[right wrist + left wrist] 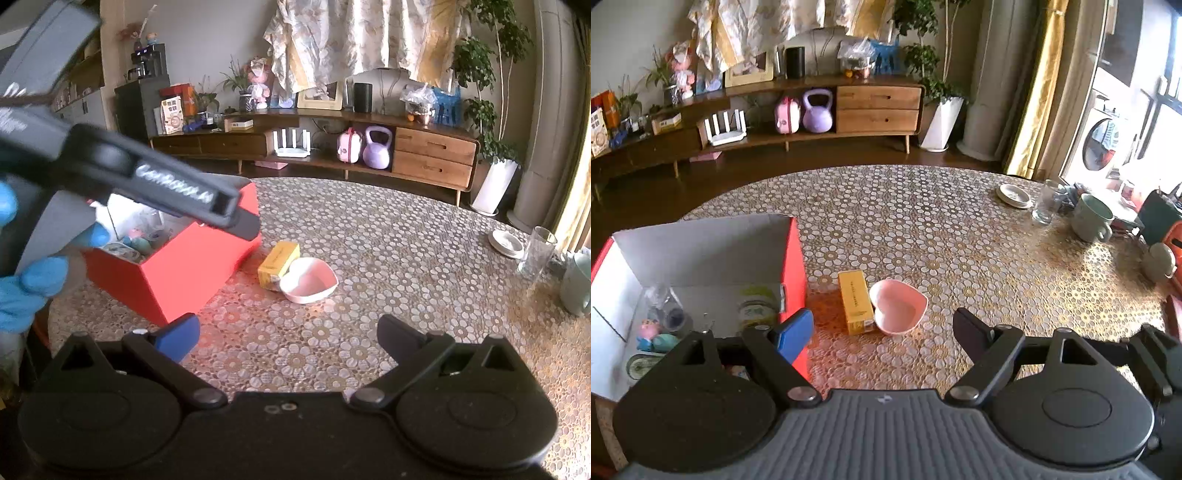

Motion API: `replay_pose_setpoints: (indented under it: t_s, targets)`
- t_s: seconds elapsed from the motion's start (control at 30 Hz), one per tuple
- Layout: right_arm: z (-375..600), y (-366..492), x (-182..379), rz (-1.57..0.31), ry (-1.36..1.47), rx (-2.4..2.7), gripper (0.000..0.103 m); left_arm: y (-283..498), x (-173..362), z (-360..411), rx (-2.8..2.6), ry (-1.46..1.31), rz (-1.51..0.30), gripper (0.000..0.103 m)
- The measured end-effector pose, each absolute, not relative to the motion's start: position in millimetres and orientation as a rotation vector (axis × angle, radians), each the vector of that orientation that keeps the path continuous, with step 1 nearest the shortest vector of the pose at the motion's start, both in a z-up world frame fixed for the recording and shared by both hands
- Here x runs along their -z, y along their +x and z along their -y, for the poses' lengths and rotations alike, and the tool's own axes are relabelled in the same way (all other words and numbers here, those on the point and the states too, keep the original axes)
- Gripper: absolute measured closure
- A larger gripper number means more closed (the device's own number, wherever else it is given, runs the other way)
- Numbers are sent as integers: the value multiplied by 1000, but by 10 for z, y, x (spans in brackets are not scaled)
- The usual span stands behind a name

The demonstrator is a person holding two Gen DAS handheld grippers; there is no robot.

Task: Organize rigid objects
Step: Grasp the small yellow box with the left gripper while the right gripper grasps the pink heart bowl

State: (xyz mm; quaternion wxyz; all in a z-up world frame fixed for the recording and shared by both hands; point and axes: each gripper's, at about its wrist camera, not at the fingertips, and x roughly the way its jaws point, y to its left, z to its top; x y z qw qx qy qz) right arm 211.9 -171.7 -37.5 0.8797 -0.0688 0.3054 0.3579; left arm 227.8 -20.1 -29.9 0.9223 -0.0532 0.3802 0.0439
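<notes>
A: Entry. Left gripper (882, 325): jaws spread wide, nothing between them. Right gripper (288, 336): likewise spread and empty. Both hang over the patterned table (923, 221).

B: Where do the remaining pieces lie?

A: Yellow box (854, 301) flat on the cloth, straight ahead of the left jaws and a little toward the blue-padded finger (794, 334). Pink heart-shaped bowl (897, 311) touches the box's long side, on the black-finger side. Red carton (792, 266) stands beyond the blue finger and already holds small jars and toys.

B: Handling judgement?

A: The box looks like light cardboard, stiff enough but likely to dent if squeezed hard. Best taken across its narrow width, mid-length. The bowl crowds one flank, so a finger must slip into that seam or the box be nudged clear first.

B: And the bowl?

A: Probably glazed ceramic or hard plastic, I cannot tell which. Smooth, likely slippery, may chip. I would pinch the rim wall, one finger inside and one outside, on the side away from the box.

B: Seen from the right wrist?

A: Same pair ahead of the right jaws, toward the blue finger; a blue-gloved hand (22, 291) carries the left unit.
</notes>
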Motion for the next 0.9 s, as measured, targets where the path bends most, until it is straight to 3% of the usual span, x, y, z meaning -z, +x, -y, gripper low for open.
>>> replay_pose_setpoints:
  t_s: [0.63, 0.9]
  targets:
    - [1497, 2758, 693, -670, -170, -786, 1, 3483, 734, 36, -206, -211, -1044, 20]
    - [1278, 3007, 886, -691, -213, -809, 2, 3765, 939, 35, -247, -166, -1070, 20]
